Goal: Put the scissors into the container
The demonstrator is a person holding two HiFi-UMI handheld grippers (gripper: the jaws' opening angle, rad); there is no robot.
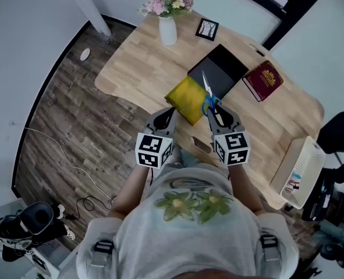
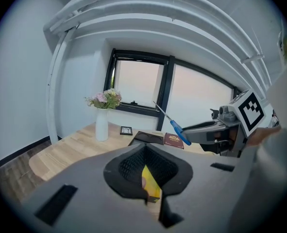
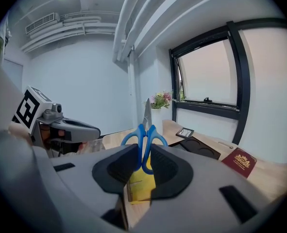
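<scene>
Right claw (image 3: 142,165) was clenched on the blue handles of the scissors (image 3: 146,116), whose blades stood up past its tips; in the head view the pair hung at centre frame, over the right edge of the yellow container (image 1: 186,97). Left claw (image 2: 148,177), just to the left, was pinched on that container's near edge, with a yellow strip showing between its pads. Beyond them, the wooden table (image 1: 131,68) carried a dark tray (image 1: 227,65) just behind the container, a red book (image 1: 263,80) to the right, and a vase of flowers (image 1: 167,28) at the top of the frame.
</scene>
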